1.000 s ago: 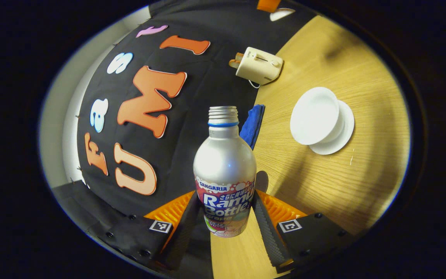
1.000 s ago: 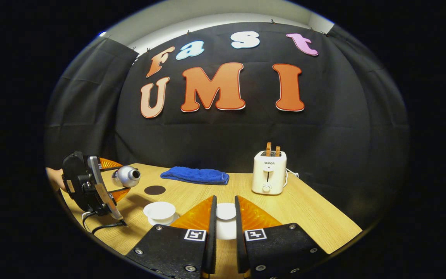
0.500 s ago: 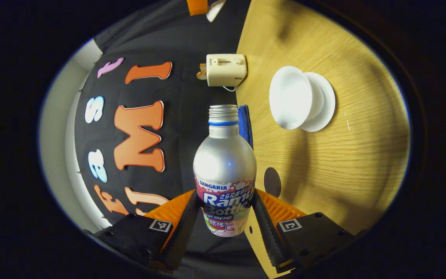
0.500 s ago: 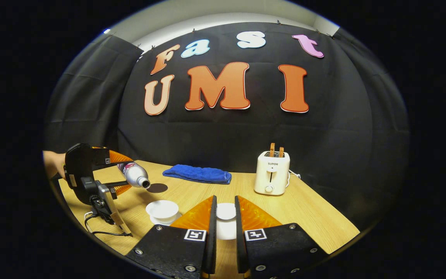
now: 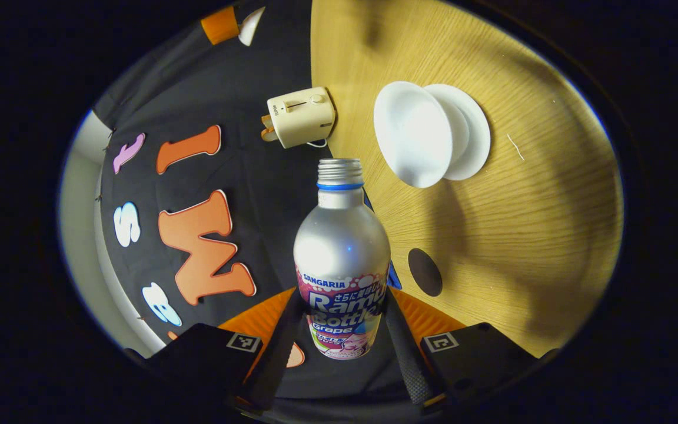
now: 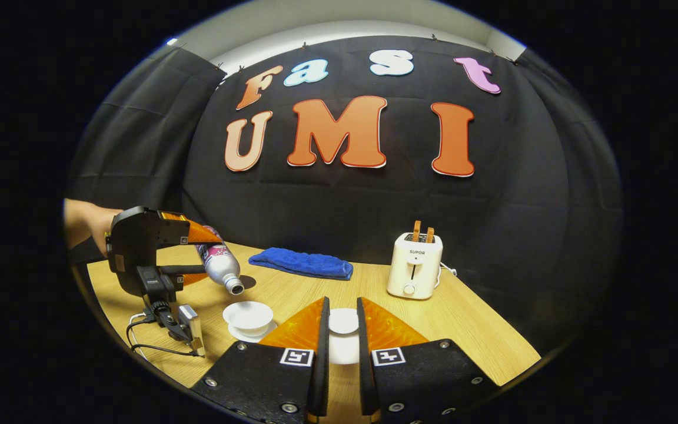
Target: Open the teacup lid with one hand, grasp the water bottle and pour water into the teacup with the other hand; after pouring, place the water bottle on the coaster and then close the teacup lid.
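My left gripper (image 5: 342, 300) is shut on a silver water bottle (image 5: 342, 247) with no cap on it. In the right gripper view that left gripper (image 6: 209, 257) holds the bottle (image 6: 221, 268) tilted, mouth down, just above and left of the open white teacup (image 6: 248, 314). The teacup (image 5: 412, 135) stands on its saucer (image 5: 474, 141). A dark round coaster (image 5: 424, 272) lies on the table beside it. My right gripper (image 6: 342, 303) is shut on the white teacup lid (image 6: 343, 322), held above the table to the right of the cup.
At the back of the wooden table (image 6: 474, 330) stands a cream toaster (image 6: 412, 268), with a folded blue towel (image 6: 303, 263) to its left. A hand and sleeve (image 6: 83, 227) hold the left gripper, and a cable (image 6: 150, 347) trails under it.
The left gripper has tipped the bottle further, from nearly level to mouth down, and carried it right toward the teacup. The right gripper has hardly moved with the lid.
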